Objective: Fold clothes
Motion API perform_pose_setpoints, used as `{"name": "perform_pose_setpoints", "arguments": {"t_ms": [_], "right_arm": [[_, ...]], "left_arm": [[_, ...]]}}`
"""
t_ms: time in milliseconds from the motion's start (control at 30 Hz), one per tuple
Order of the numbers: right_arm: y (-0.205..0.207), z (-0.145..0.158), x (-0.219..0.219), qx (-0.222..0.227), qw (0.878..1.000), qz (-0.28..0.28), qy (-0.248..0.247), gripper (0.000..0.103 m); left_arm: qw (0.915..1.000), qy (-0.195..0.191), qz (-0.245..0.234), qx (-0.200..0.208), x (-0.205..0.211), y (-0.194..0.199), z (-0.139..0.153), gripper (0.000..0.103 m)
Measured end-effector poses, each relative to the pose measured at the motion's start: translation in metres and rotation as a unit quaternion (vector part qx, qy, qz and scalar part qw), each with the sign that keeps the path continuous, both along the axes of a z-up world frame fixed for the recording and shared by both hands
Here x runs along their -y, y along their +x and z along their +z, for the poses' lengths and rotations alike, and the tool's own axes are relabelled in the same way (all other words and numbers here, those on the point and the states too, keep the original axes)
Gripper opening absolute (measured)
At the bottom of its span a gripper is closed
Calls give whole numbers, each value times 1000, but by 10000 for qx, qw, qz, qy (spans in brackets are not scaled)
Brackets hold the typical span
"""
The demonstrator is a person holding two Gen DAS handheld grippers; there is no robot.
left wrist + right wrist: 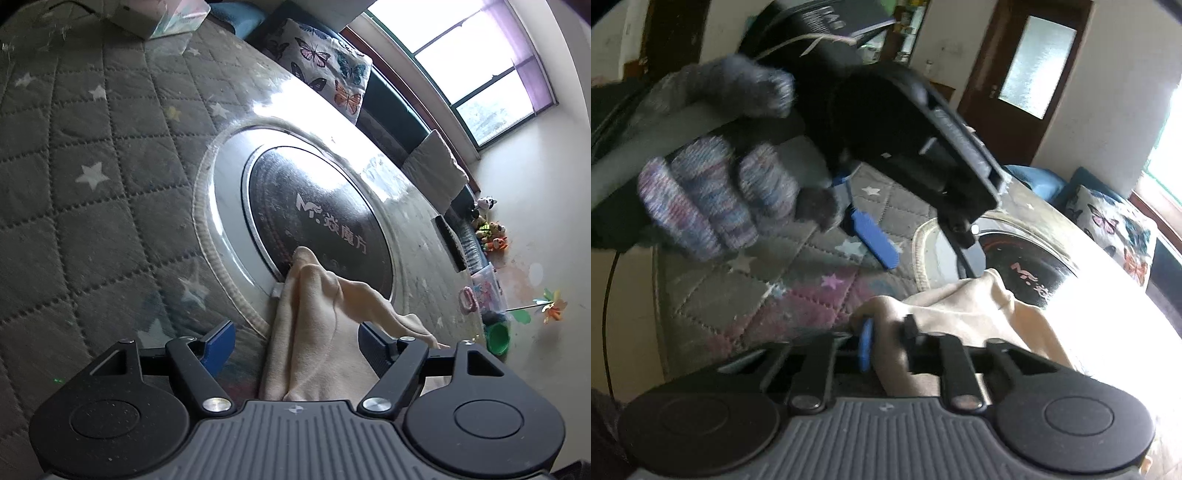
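So the cream garment [317, 332] is bunched up low in the centre of the left wrist frame, draped over the edge of a round black cooktop [317, 221] set into the star-quilted table cover [92, 166]. The left gripper [295, 341] has its blue pads spread wide either side of the cloth, not pinching it. The right gripper [884, 343] is clamped on a fold. There's a butterfly cushion [325, 66] at the upper middle.

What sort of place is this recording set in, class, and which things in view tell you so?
Probably a lived-in family room at home: a butterfly-print cushion on a dark bench under the window, small stuffed toys by the wall, and a grey quilted star-patterned table cover under the cream cloth garment.
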State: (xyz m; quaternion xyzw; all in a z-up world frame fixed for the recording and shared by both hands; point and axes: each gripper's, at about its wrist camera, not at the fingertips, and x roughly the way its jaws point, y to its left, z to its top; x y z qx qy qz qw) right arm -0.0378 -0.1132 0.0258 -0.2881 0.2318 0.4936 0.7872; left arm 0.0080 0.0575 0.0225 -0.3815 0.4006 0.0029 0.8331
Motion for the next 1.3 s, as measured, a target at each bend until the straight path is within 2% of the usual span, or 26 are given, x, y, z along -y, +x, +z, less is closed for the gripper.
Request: {"name": "perform_pose_setpoints", "arguments": {"t_ms": [100,300,500,567,700,833,933,1000,1067,1167,1300], "right_arm": [[10,9,4,-176,9994,-148,245,6],[20,27,21,-376,9961,-408,690,5],[21,33,32,-416,9942,-493,857,5],[21,34,34,-433,9940,-484,874,5],[25,33,33,-451,9940,-445,895,5],[29,31,33,-481,9938,-431,902,5],[31,29,36,-534,9936,-452,890,6],[30,30,40,-553,9928,-527,923,12],[32,31,48,-633,9911,-647,973,13],[41,32,68,-716,9867,-1004,1061,14],[63,28,104,-822,9744,-1764,1125,14]], "left_arm": [[9999,-128,39,10,2,1,-1,78],[9975,-697,115,-3,5,4,-10,78],[9899,-1399,210,-93,5,8,-21,76],[9896,-1425,197,-96,5,8,-22,71],[9877,-1539,212,-190,4,10,-27,39],[9878,-1524,239,-214,1,10,-31,19],[9887,-1457,267,-222,1,9,-32,17],[9896,-1401,256,-219,1,8,-31,17],[9901,-1363,243,-210,1,8,-31,17],[9903,-1349,236,-225,0,6,-32,17],[9905,-1337,233,-236,1,5,-33,18]]}}
